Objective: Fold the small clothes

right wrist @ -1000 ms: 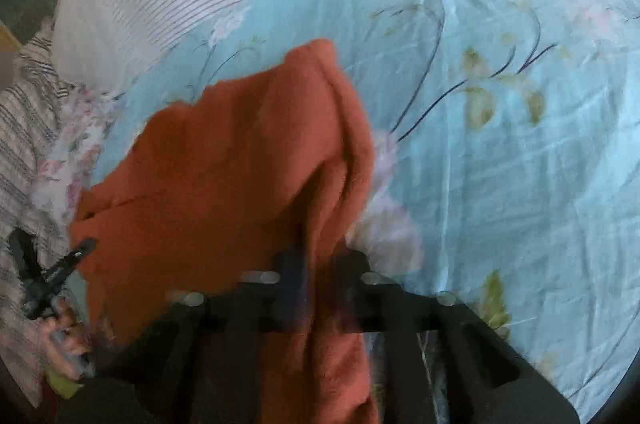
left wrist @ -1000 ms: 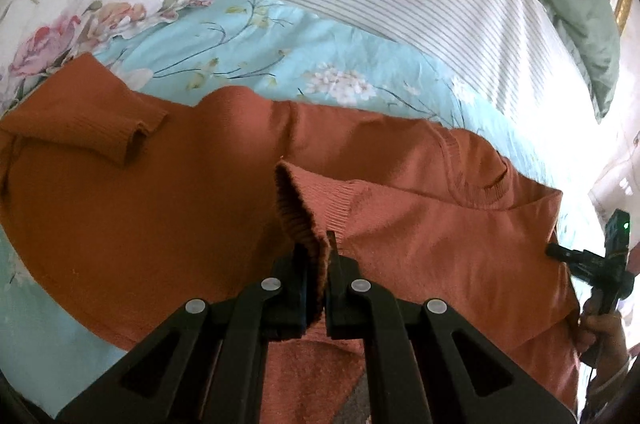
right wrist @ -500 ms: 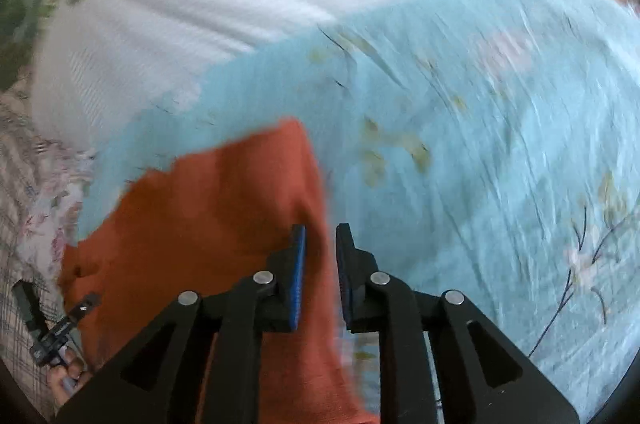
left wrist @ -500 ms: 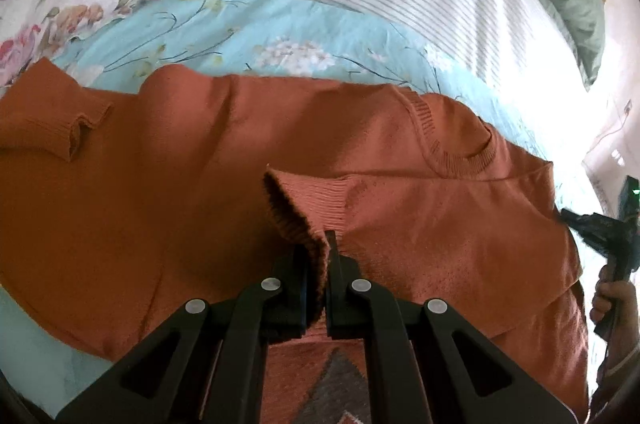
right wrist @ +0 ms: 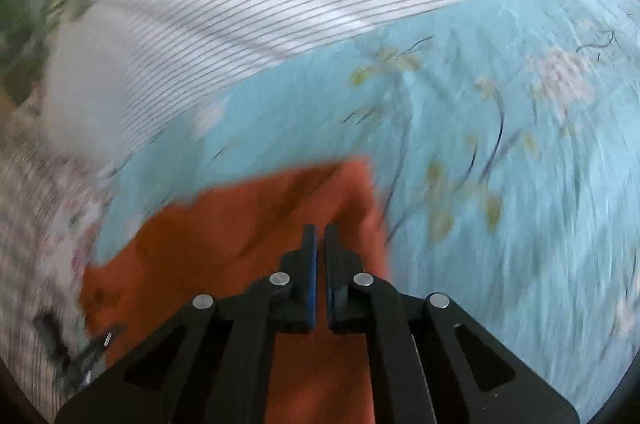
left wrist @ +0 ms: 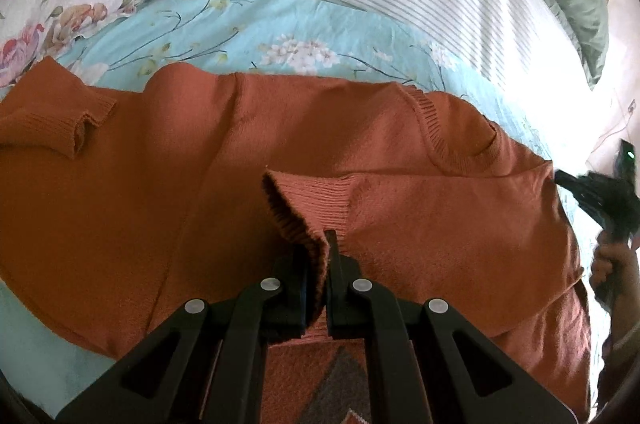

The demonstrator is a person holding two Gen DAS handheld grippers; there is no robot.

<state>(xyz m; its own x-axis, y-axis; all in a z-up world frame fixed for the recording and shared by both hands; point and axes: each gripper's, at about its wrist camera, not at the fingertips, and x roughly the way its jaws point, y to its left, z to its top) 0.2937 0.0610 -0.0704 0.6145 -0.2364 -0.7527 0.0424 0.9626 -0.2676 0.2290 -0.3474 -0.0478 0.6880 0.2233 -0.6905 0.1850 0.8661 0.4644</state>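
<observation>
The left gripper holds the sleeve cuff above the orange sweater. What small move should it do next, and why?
Probably lower the cuff onto the sweater body and release. The left gripper is shut on it, and the sleeve already lies folded across the chest below the collar. The right gripper holds nothing.

Matt ribbed-knit sweater [left wrist: 360, 152] on smooth printed cotton sheet [left wrist: 224, 24].

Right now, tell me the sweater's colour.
Rust orange knit sweater, with ribbed cuffs and collar; the left wrist view shows it best.
</observation>
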